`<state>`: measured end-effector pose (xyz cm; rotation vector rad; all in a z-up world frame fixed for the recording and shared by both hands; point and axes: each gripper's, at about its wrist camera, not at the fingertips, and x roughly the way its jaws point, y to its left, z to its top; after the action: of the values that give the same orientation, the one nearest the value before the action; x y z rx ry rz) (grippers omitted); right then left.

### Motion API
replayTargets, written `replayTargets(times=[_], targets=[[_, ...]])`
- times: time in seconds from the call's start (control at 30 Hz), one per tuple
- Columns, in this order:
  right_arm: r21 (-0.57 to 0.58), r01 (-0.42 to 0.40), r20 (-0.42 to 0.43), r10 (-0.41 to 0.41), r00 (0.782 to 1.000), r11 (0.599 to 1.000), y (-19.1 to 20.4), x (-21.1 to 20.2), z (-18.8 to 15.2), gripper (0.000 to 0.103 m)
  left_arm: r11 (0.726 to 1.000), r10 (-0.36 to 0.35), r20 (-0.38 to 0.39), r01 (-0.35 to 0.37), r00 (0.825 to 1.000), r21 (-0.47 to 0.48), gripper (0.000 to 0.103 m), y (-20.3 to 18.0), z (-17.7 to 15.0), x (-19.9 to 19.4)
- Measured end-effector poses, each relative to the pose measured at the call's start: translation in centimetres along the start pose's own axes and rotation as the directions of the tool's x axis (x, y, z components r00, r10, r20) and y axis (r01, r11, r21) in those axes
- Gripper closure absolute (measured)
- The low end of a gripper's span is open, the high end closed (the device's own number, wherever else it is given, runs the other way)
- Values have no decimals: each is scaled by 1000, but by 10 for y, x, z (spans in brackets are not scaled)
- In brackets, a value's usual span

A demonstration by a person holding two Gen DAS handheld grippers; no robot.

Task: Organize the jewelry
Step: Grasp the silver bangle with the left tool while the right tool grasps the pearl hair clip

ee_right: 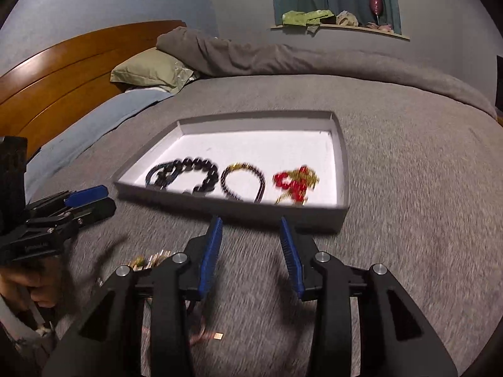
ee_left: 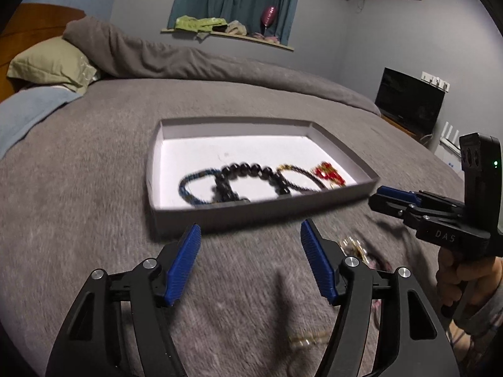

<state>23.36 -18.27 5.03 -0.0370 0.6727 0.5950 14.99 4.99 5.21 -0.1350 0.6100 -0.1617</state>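
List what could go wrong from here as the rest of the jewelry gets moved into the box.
1. The loose gold jewelry on the blanket lies partly under the left gripper; a blind grab could snag the fabric.
2. The black bead bracelet and blue bracelet overlap in the box; another drop there could tangle them.

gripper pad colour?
Blue, ribbed, on both the left gripper and the right gripper; clearest in the left wrist view.
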Motion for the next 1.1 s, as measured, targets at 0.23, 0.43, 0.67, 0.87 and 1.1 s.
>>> replayTargets(times=[0.23, 0.43, 0.67, 0.87, 1.1], targets=[[-24, -53, -23, 53, 998, 998, 19, -6, -22, 59, 1000, 6, -12, -6, 1000, -1, 36, 2, -19, -11], [-51, -94, -31, 93, 995, 994, 36, -2, -28, 57, 1000, -6, -22, 6, 1000, -9, 36, 5, -40, -26], [-94, -102, -46, 98, 994, 990, 50, 4, -30, 55, 1000, -11, -36, 11, 999, 17, 32, -6, -63, -34], [-123, -91, -60, 84, 995, 988, 57, 7, -32, 55, 999, -17, -44, 19, 999, 45, 30, -20, -73, -33], [-130, -87, -81, 77, 994, 988, 59, 15, -30, 53, 994, -13, -49, 18, 999, 105, 29, -37, -81, -32]])
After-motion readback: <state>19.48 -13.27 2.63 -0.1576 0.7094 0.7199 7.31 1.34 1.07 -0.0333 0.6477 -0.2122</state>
